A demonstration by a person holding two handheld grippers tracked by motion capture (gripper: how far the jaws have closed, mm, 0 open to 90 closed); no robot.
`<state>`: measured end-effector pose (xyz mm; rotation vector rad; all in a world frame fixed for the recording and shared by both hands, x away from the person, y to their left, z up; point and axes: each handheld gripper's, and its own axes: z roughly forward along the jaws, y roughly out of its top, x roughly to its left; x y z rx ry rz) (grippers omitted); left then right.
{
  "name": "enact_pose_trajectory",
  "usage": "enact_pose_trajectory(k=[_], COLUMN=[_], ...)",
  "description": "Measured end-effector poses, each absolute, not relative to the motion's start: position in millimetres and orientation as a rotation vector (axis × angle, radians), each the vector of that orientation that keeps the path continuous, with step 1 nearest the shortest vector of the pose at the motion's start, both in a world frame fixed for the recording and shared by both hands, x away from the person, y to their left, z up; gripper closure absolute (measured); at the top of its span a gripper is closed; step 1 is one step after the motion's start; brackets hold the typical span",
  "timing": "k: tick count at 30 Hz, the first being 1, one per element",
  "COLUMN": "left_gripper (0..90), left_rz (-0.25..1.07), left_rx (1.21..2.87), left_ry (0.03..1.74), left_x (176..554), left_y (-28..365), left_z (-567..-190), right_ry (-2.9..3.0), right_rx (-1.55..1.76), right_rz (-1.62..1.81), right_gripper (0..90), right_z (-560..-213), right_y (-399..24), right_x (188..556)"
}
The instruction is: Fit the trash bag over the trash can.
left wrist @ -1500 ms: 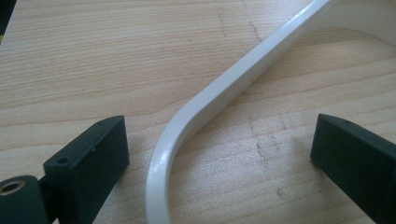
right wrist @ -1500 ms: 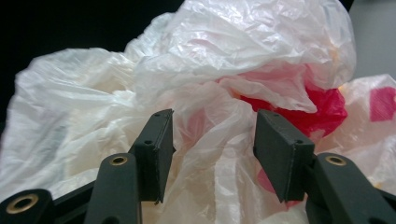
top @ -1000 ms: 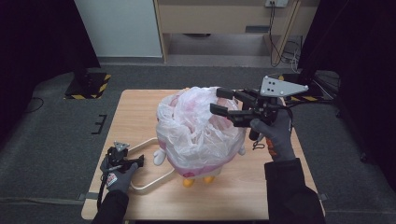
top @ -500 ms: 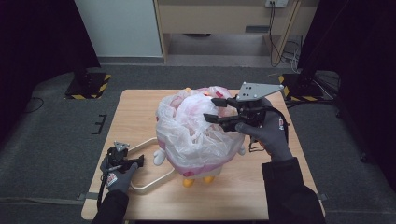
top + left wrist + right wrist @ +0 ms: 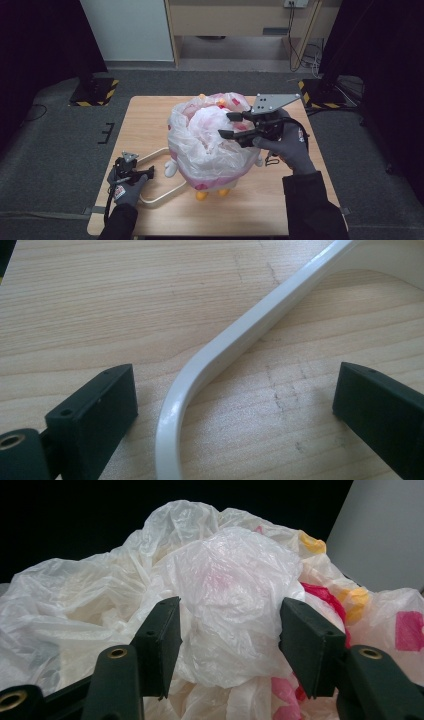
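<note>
A crumpled white plastic bag (image 5: 210, 137), with pink and yellow showing through it, is seen heaped over a small bin (image 5: 212, 182) on yellow feet at the centre of the surface (image 5: 145, 112). At the bag's 3 o'clock side the right gripper (image 5: 231, 125) is held level, its jaws standing partly apart around a puffed fold of film; in the right gripper view the fold (image 5: 230, 605) sits between the pads, and no clear pressing is made out. At 8 o'clock of the bin the left gripper (image 5: 146, 171) is set low over a white curved band (image 5: 235, 340) lying flat, with jaws wide and the band between them untouched. It is judged that the thin film could slip out or tear if only a loose fold is pinched, and that a sideways pull could tip the light bin, since nothing steadies it. The surface is pale wood, bare elsewhere. Grey carpet is seen around it, with striped stand bases at 10 and 2 o'clock and a cabinet at 12 o'clock.
</note>
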<state>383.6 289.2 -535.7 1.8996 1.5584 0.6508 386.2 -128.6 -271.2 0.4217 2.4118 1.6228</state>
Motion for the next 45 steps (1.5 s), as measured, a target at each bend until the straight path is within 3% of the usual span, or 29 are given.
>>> enact_pose_trajectory(k=[6, 15, 26, 31, 38, 45], left_gripper=[3.1, 3.1, 3.1, 3.0, 2.9, 2.9], left_rz=[0.651, 0.651, 0.651, 0.651, 0.650, 0.650], left_rx=[1.899, 1.899, 1.893, 1.893, 1.894, 1.894], left_ry=[1.558, 1.558, 1.559, 1.559, 1.559, 1.559], left_x=[383.7, 383.7, 383.7, 383.7, 383.9, 383.8], left_y=[289.2, 289.2, 288.9, 288.9, 289.0, 289.0], left_z=[-535.7, -535.7, -535.9, -535.9, -535.9, -535.8], right_ry=[2.395, 2.096, 2.022, 2.055, 2.199, 2.379], right_rx=[0.422, 0.478, 0.481, 0.495, 0.626, 0.673], right_rz=[1.655, 1.950, 2.027, 1.977, 1.659, 1.406], right_gripper=[43.2, 35.8, 31.0, 31.0, 44.4, 37.8], right_z=[-269.3, -241.4, -221.0, -227.6, -256.0, -274.5], right_y=[-132.4, -137.5, -104.4, -82.4, -61.1, -47.2], right_x=[383.6, 382.7, 389.2, 392.3, 403.8, 410.1])
